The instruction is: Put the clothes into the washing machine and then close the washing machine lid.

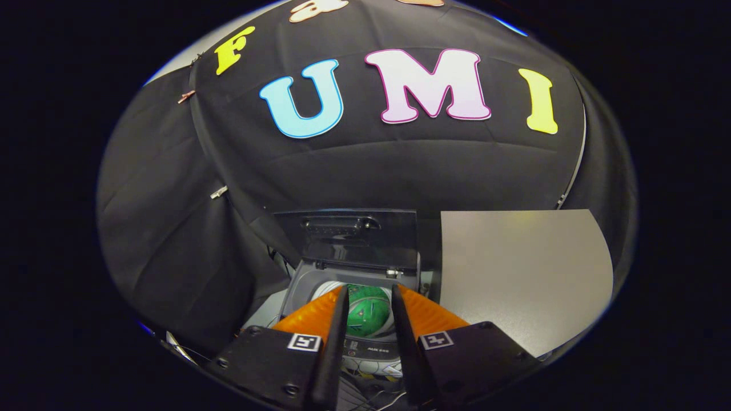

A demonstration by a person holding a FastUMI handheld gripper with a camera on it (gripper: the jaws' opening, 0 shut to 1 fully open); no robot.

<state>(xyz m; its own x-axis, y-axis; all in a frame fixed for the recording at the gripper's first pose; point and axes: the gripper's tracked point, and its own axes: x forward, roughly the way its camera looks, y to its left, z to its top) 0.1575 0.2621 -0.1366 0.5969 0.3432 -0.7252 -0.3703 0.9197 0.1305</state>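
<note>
Looking along our gripper (369, 297), we are finding much of the washing machine (302, 285) hidden: the two fingers (320, 319) are covering both sides of its opening, and the front panel is showing only as a narrow strip between the finger bases, its markings too small for us to make out. We are seeing the green clothes (368, 311) bundled inside the drum, down in the gap between the fingers and just beyond their tips; whether the fingers are touching the fabric we cannot tell. The fingers are standing apart with that gap between them, pinching nothing. The washing machine lid (348, 237) is standing raised behind the opening, dark and see-through, with a handle recess near its upper edge. Just to the right of the machine, a plain grey table (514, 268) is lying bare, its far corner curving away. Black cloth (171, 240) is hanging as the booth's wall behind and to the left of everything, pinned with small clips (219, 192), and loose cables are trailing at the machine's left side, too dim for us to follow.
</note>
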